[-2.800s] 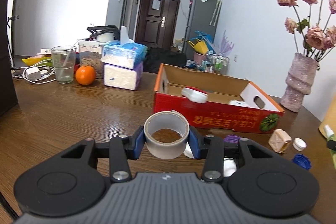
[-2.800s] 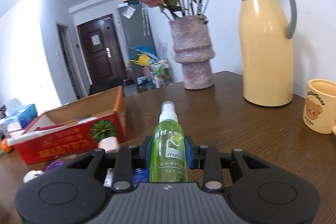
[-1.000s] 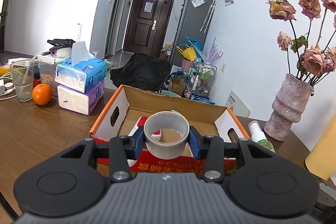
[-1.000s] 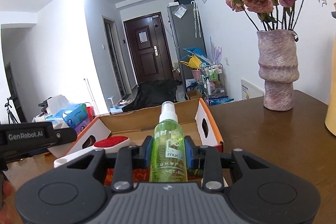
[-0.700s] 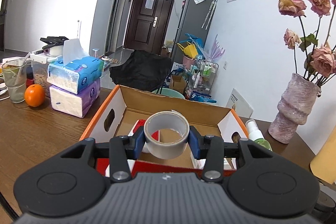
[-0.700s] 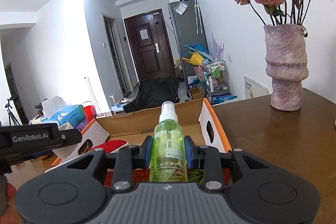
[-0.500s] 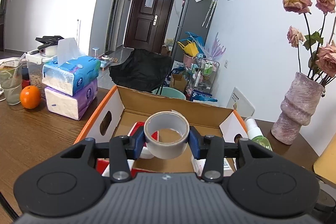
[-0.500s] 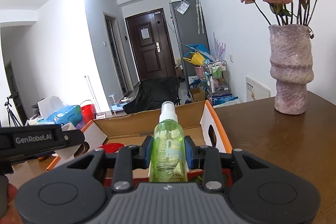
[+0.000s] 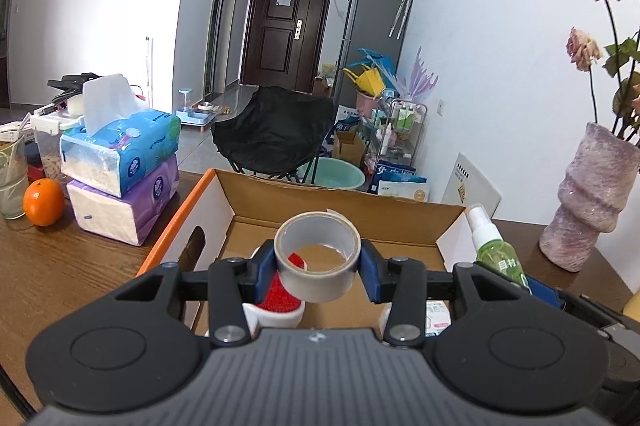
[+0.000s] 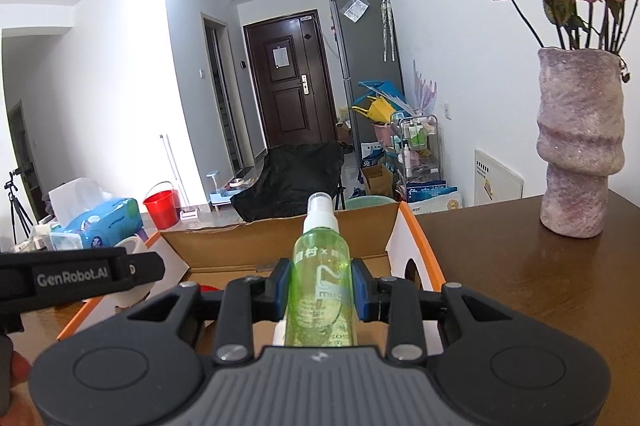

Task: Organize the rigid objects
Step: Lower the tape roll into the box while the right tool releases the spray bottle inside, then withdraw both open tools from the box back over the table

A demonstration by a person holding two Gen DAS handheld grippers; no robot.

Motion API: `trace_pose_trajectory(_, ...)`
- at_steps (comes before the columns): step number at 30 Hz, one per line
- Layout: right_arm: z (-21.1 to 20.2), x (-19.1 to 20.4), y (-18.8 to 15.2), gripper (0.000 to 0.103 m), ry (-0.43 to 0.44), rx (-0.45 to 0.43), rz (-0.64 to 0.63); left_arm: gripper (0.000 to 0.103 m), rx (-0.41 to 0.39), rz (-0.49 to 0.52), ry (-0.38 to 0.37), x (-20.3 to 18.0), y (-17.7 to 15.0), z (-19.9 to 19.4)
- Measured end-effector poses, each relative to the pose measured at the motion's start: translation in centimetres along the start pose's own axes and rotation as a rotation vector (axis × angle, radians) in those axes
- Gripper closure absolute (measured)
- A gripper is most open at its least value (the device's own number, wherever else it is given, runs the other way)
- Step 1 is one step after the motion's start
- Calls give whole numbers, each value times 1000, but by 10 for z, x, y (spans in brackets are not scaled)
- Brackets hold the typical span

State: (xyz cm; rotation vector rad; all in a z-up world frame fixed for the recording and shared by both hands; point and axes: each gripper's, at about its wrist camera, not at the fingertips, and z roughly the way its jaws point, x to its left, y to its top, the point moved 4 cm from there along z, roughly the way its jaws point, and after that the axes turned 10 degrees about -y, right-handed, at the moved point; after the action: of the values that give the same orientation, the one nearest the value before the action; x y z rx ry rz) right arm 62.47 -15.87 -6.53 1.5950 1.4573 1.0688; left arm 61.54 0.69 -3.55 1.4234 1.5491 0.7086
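Glossy grey tape roll, a squat ring with its open core facing upward and toward the door, sits pinched between the blue pads of the left gripper above the open cardboard box with its orange-edged flaps. Clamped upright in the right gripper, the translucent green spray bottle points its white nozzle at the ceiling, over the box's right end. Dark, polished wood-grain table carries the box and a rough, ribbed pink vase in a white-walled room.

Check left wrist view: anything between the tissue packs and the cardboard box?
Nothing: in the left wrist view only bare wooden table lies between the stacked tissue packs and the cardboard box.
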Motion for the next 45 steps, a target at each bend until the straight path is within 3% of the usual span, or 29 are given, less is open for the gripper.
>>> trace_pose_trajectory(16,34,7,7,73,-18,41,-47,59,83,5,72,10,3,36)
trace_pose_trajectory(20,36,5,7,73,-19,49,-47,59,85,-16,61,14,4,37)
trace_pose_trajectory(21,36,3,7,73,-24,50,-43,56,87,-18,64,15,3,36)
trace_pose_trajectory(23,38,2,7,72,-25,63,-51,40,87,-15,62,16,4,35)
trace_pose_trajectory(24,38,0,7,72,-26,67,-47,27,82,-17,69,17,5,33)
trace_pose_trajectory(25,37,-1,8,65,-34,63,-41,16,76,-20,78,19,5,31)
trace_pose_trajectory(26,36,-3,9,56,-45,62,-39,13,68,-24,78,20,7,28)
trace_pose_trajectory(28,33,-6,12,24,-67,44,-32,4,58,-39,75,24,9,24)
trace_pose_trajectory(33,28,-14,17,0,-103,37,-29,0,39,-50,92,32,16,14)
trace_pose_trajectory(45,25,-13,19,0,-106,70,-73,0,56,-4,114,28,15,10)
